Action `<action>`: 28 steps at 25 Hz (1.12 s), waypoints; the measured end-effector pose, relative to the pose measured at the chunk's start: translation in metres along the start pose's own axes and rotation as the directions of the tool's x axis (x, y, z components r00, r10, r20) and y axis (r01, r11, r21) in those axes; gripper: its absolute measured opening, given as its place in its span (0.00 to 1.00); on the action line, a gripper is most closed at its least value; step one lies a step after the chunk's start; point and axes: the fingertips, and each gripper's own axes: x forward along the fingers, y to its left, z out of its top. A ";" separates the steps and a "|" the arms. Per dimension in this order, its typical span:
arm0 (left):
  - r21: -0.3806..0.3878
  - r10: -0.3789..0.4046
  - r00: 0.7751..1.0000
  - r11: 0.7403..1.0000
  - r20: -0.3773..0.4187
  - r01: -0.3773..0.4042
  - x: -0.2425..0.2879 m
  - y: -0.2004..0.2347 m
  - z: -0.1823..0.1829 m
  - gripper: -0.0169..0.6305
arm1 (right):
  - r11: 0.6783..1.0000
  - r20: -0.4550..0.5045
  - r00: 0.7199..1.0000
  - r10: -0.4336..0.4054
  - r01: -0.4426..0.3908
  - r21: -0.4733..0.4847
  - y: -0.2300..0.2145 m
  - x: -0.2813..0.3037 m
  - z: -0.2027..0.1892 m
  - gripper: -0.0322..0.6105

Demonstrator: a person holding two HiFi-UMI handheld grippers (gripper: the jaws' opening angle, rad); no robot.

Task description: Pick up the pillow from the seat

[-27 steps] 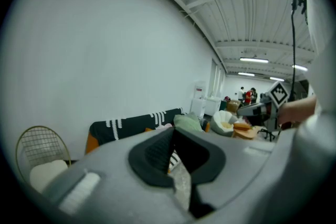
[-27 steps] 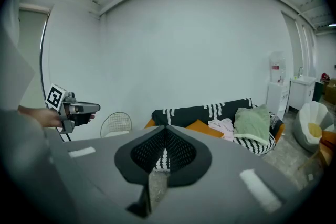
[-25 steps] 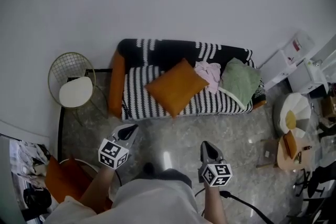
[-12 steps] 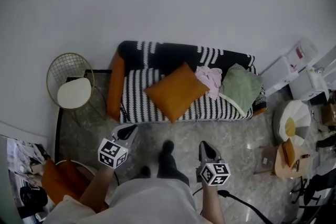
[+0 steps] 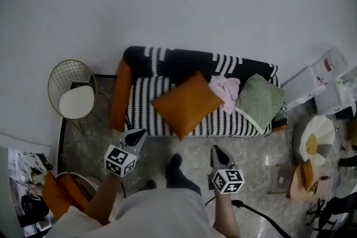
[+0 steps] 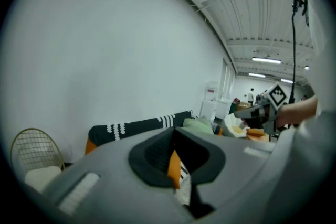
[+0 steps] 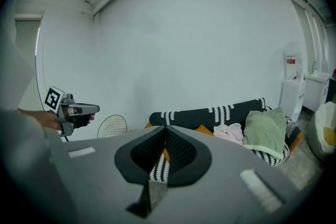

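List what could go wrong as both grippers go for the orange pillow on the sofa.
The left gripper and right gripper are shut; unopened, they would just shove the orange pillow. Its lower corner seems to overhang the front of the seat, so a nudge might drop it. The pink cloth right beside it could get snagged.

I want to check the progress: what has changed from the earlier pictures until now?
The person has stepped toward the sofa: one foot is now forward, and the sofa sits lower and nearer in the head view. Nothing was taken hold of or let go. The left tool and right tool stay shut and empty; the orange pillow lies on the seat as before.
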 end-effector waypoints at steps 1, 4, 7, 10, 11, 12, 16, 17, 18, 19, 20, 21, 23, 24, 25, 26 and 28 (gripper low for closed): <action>0.001 0.003 1.000 1.000 -0.002 -0.003 0.012 0.002 0.005 0.02 | 1.000 -0.003 1.000 0.006 -0.006 0.002 -0.010 0.009 0.006 0.06; 0.005 0.006 1.000 1.000 -0.006 -0.006 0.049 0.005 0.021 0.02 | 1.000 -0.014 1.000 0.021 -0.021 0.007 -0.041 0.033 0.021 0.06; 0.009 0.007 1.000 1.000 -0.004 -0.007 0.084 0.009 0.030 0.02 | 0.999 -0.027 0.999 0.036 -0.036 0.011 -0.069 0.059 0.028 0.06; 0.009 0.013 1.000 1.000 -0.008 -0.013 0.118 0.015 0.035 0.02 | 0.998 -0.042 0.998 0.056 -0.055 0.019 -0.094 0.086 0.033 0.06; 0.008 0.017 1.000 1.000 -0.010 -0.017 0.128 0.017 0.036 0.02 | 0.998 -0.047 0.997 0.064 -0.063 0.020 -0.101 0.094 0.035 0.06; 0.006 0.022 1.000 1.000 -0.013 -0.022 0.138 0.019 0.037 0.02 | 0.997 -0.052 0.996 0.071 -0.070 0.021 -0.108 0.102 0.036 0.06; -0.004 0.037 0.999 0.999 -0.035 -0.037 0.176 0.028 0.039 0.02 | 0.995 -0.077 0.992 0.095 -0.094 0.020 -0.134 0.129 0.042 0.06; -0.005 0.039 0.998 0.999 -0.041 -0.039 0.184 0.029 0.039 0.02 | 0.995 -0.083 0.991 0.100 -0.099 0.020 -0.139 0.134 0.042 0.06; -0.005 0.040 0.998 0.999 -0.047 -0.041 0.191 0.031 0.040 0.02 | 0.994 -0.089 0.990 0.105 -0.103 0.019 -0.143 0.139 0.043 0.06; -0.005 0.042 0.998 0.999 -0.050 -0.042 0.197 0.033 0.041 0.02 | 0.994 -0.095 0.990 0.109 -0.108 0.019 -0.147 0.144 0.043 0.06; -0.006 0.043 0.998 0.999 -0.053 -0.043 0.203 0.035 0.043 0.02 | 0.994 -0.100 0.989 0.112 -0.111 0.019 -0.150 0.149 0.043 0.06; -0.007 0.044 0.997 0.999 -0.056 -0.044 0.208 0.037 0.045 0.02 | 0.993 -0.105 0.988 0.114 -0.113 0.021 -0.153 0.153 0.043 0.06; -0.009 0.042 0.997 0.999 -0.065 -0.042 0.216 0.041 0.046 0.02 | 0.993 -0.118 0.986 0.117 -0.114 0.028 -0.155 0.161 0.042 0.06; -0.009 0.039 0.997 0.999 -0.070 -0.040 0.218 0.044 0.046 0.02 | 0.993 -0.123 0.985 0.118 -0.115 0.031 -0.155 0.165 0.041 0.06; -0.008 0.036 0.997 0.999 -0.074 -0.037 0.220 0.047 0.047 0.02 | 0.993 -0.128 0.985 0.118 -0.115 0.035 -0.154 0.168 0.041 0.06; -0.006 0.034 0.996 0.999 -0.079 -0.034 0.222 0.050 0.048 0.03 | 0.993 -0.132 0.984 0.118 -0.114 0.037 -0.153 0.172 0.042 0.06; -0.005 0.027 0.996 1.000 -0.086 -0.027 0.225 0.058 0.048 0.02 | 0.993 -0.140 0.983 0.116 -0.111 0.043 -0.151 0.178 0.043 0.06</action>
